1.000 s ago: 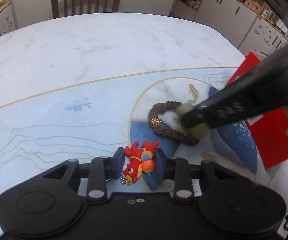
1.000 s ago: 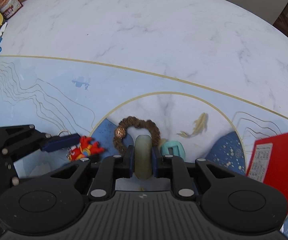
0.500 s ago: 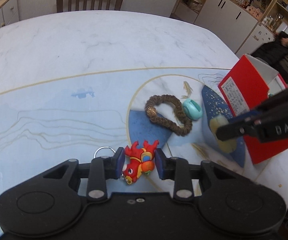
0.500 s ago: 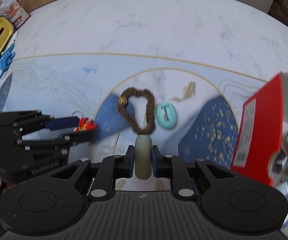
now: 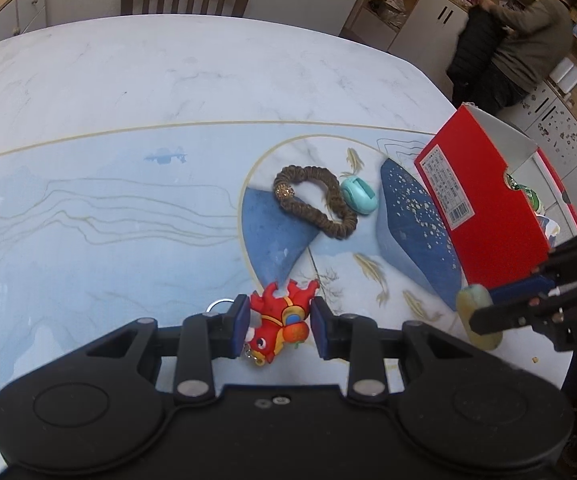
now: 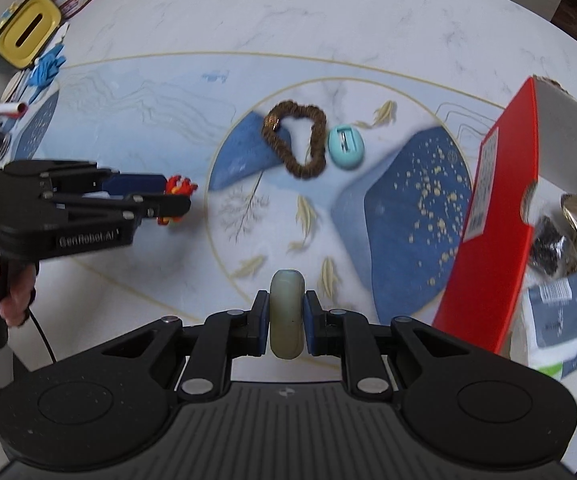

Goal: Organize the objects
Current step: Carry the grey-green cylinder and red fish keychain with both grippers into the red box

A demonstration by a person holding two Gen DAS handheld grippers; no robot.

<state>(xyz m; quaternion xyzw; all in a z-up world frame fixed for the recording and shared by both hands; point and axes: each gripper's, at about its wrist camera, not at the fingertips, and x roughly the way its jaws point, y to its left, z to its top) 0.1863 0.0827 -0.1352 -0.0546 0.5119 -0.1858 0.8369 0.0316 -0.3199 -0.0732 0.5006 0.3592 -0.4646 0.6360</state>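
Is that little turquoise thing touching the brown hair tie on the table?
Touching, as far as it shows. In the left wrist view the turquoise thing sits against the brown hair tie with no gap; the right wrist view also shows their edges meeting.

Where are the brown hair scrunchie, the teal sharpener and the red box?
brown hair scrunchie [image 6: 315, 148], right wrist view, its right side
teal sharpener [image 6: 346, 147], right wrist view, top face
red box [image 5: 488, 216], left wrist view, red side panel

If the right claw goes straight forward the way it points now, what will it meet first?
Probably the bare table first; the brown hair tie and teal sharpener lie further on. Depth is unclear.
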